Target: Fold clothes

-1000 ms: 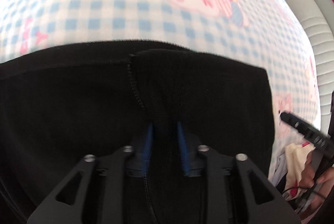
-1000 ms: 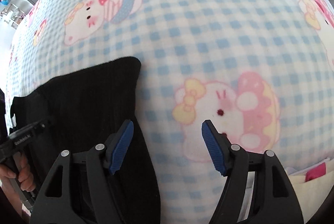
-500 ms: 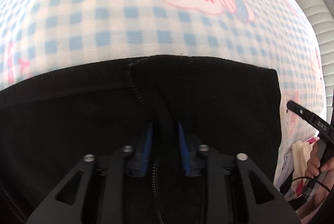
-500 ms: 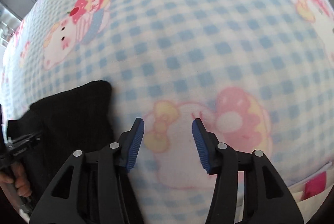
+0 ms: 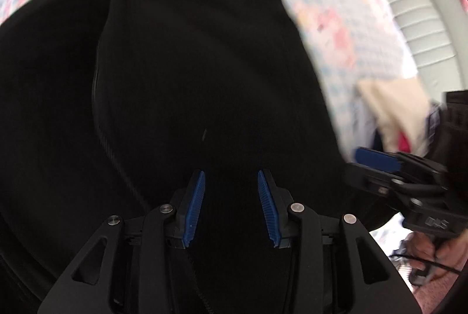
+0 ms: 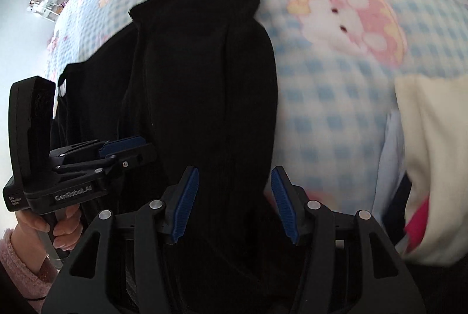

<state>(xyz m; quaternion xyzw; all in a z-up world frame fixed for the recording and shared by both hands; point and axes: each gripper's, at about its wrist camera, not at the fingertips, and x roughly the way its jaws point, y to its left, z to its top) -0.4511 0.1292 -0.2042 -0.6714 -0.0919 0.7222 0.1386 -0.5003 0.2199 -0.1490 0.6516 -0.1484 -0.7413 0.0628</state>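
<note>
Ribbed black garment (image 6: 204, 85) is lying on checked fleece blanket (image 6: 336, 74), left gripper (image 5: 231, 205) widening pad-clear, right gripper (image 6: 234, 204) half-open astride its edge.

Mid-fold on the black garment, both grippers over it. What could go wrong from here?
1. Left gripper: its jaws have just been opening with the black garment between them, so the fold could slip loose.
2. Right gripper: its jaws, also just opening slightly, straddle the garment's edge. The grip is unclear, so it may catch only one layer.
3. The two grippers are close together and could collide.
</note>
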